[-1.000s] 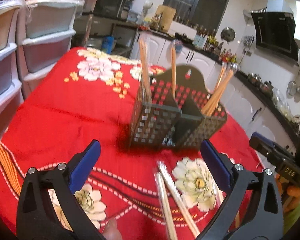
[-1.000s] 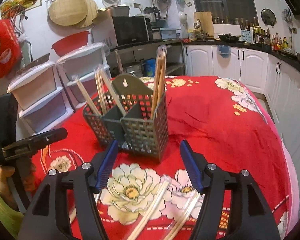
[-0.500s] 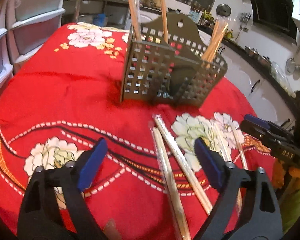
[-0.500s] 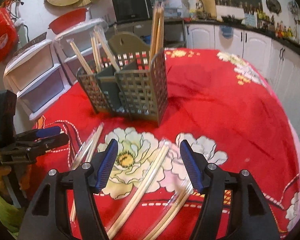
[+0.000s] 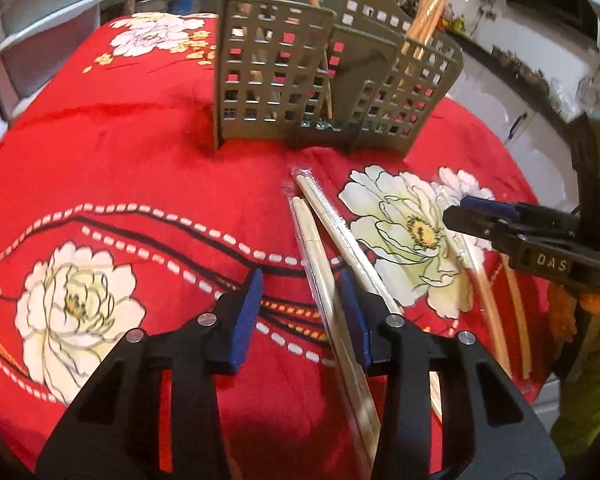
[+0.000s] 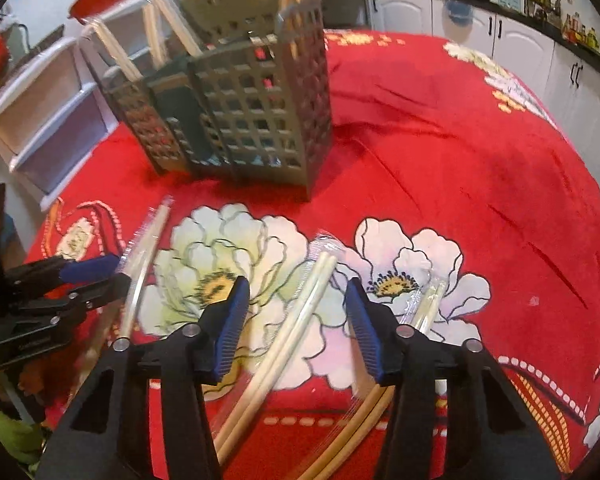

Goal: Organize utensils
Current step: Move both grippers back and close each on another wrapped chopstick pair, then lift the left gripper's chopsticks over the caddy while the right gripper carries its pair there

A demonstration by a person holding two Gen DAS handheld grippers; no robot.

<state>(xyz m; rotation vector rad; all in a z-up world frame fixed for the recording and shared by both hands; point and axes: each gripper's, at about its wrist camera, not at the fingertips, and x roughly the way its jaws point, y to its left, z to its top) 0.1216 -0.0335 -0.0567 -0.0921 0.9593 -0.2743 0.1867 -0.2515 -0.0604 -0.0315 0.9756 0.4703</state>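
A grey-green perforated utensil caddy (image 5: 332, 80) (image 6: 228, 112) stands on the red flowered tablecloth (image 5: 140, 152) with chopsticks upright in it. Several wrapped chopstick pairs lie in front of it. My left gripper (image 5: 300, 312) hangs low over one wrapped pair (image 5: 316, 256). Its jaws are closing, with the pair between them beside the right pad, not pinched. My right gripper (image 6: 298, 316) straddles another pale pair (image 6: 300, 312), jaws closing, pads clear of it. Each gripper also shows in the other's view: the right gripper (image 5: 460, 210) and the left gripper (image 6: 118, 272).
More wrapped pairs lie close by: one beside the left gripper's pair (image 5: 340, 228), one right of the right gripper (image 6: 428, 304). White plastic drawers (image 6: 48, 120) stand past the table's left edge. Kitchen cabinets (image 6: 520, 40) line the back.
Both grippers have come down toward the cloth and tipped further downward. Both pairs of jaws have narrowed, the left more. A chopstick pair now lies between each.
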